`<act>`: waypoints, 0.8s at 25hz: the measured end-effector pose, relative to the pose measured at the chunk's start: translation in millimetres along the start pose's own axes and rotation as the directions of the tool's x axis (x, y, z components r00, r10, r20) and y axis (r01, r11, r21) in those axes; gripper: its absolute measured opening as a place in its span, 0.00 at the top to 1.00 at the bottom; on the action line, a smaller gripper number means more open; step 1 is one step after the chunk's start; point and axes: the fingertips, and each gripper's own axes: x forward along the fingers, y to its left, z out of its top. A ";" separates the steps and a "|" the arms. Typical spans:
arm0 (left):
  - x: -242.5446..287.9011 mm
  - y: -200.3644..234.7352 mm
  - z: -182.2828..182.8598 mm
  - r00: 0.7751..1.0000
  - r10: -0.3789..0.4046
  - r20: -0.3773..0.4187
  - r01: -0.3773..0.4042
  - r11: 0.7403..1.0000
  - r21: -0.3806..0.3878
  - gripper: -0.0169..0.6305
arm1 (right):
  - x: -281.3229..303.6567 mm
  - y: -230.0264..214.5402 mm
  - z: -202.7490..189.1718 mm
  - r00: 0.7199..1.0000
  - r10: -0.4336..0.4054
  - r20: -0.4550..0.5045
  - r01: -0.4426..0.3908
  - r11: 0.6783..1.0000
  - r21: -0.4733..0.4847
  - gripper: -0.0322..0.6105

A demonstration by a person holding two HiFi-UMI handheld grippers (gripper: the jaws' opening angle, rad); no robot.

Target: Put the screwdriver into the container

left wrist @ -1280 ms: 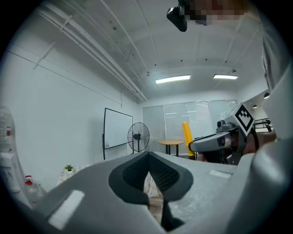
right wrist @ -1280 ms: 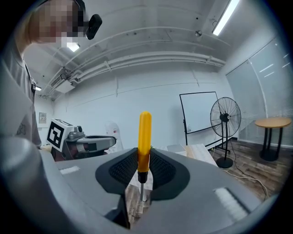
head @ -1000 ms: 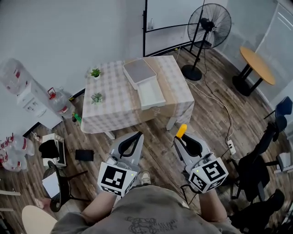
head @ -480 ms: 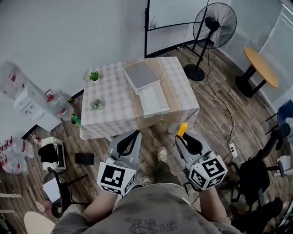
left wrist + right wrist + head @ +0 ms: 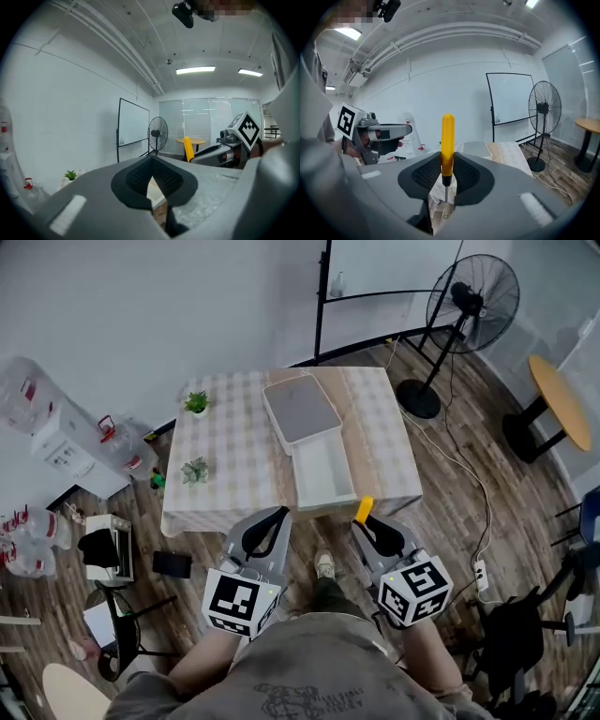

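Head view: my left gripper (image 5: 270, 521) and right gripper (image 5: 367, 524) hang just short of the table (image 5: 225, 451) that bears the container (image 5: 323, 474); left gripper view: jaws pressed together, nothing between; right gripper view: jaws clamp the yellow screwdriver (image 5: 447, 136), handle upward.

No word, number or brand can be read anywhere. The cubes on the left gripper (image 5: 272, 519) and right gripper (image 5: 367, 521) carry only black-and-white square patterns, not letters. The red labels on the water bottles (image 5: 21, 388) at the far left are too small to read.
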 end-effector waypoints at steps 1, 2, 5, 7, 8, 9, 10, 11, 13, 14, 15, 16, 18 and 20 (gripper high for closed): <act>10.0 5.1 -1.4 1.000 0.012 -0.011 -0.012 1.000 -0.006 0.97 | 10.0 -7.6 2.5 1.000 0.010 -0.007 -0.010 1.000 -0.002 0.78; 19.4 10.5 -2.6 0.999 0.026 -0.020 -0.026 1.000 -0.013 0.97 | 20.0 -15.4 4.6 1.000 0.019 -0.014 -0.019 1.000 -0.004 0.78; 46.8 27.6 -5.2 0.996 0.076 -0.036 -0.077 0.997 -0.030 0.97 | 51.1 -38.7 5.8 0.997 0.051 -0.049 -0.051 0.999 0.002 0.78; 66.7 36.8 -9.8 0.993 0.099 -0.059 -0.101 0.994 -0.031 0.97 | 72.7 -55.0 3.0 0.993 0.080 -0.083 -0.078 0.997 0.018 0.78; 76.3 40.6 -12.4 0.992 0.108 -0.072 -0.111 0.993 -0.033 0.97 | 82.8 -63.2 1.3 0.991 0.093 -0.100 -0.090 0.996 0.029 0.78; 84.9 44.1 -14.7 0.990 0.118 -0.083 -0.121 0.992 -0.035 0.97 | 92.2 -70.7 -0.3 0.988 0.104 -0.116 -0.101 0.994 0.037 0.78; 92.3 47.6 -16.3 0.987 0.128 -0.092 -0.132 0.990 -0.039 0.97 | 100.7 -77.3 -1.4 0.985 0.114 -0.129 -0.109 0.993 0.041 0.78; 98.5 51.4 -17.2 0.985 0.140 -0.099 -0.145 0.989 -0.043 0.97 | 108.5 -82.8 -2.2 0.982 0.123 -0.140 -0.118 0.992 0.041 0.78; 110.3 59.3 -19.9 0.980 0.163 -0.114 -0.170 0.984 -0.054 0.97 | 123.2 -91.9 -4.7 0.976 0.143 -0.165 -0.139 0.990 0.038 0.78; 116.6 63.2 -22.9 0.977 0.172 -0.127 -0.180 0.982 -0.057 0.97 | 130.4 -95.9 -6.9 0.971 0.155 -0.180 -0.151 0.988 0.037 0.78; 122.8 67.1 -26.5 0.973 0.180 -0.142 -0.190 0.980 -0.058 0.97 | 137.3 -99.5 -9.4 0.966 0.168 -0.194 -0.164 0.986 0.037 0.78; 128.4 71.1 -29.6 0.970 0.189 -0.153 -0.200 0.978 -0.058 0.97 | 143.9 -102.6 -11.5 0.962 0.181 -0.206 -0.177 0.984 0.037 0.78; 135.7 79.3 -31.3 0.964 0.211 -0.159 -0.223 0.973 -0.060 0.97 | 155.6 -106.7 -13.9 0.953 0.204 -0.223 -0.202 0.979 0.035 0.78; 139.7 87.3 -31.4 0.960 0.230 -0.161 -0.243 0.968 -0.064 0.97 | 165.5 -109.4 -15.0 0.946 0.221 -0.236 -0.219 0.975 0.035 0.78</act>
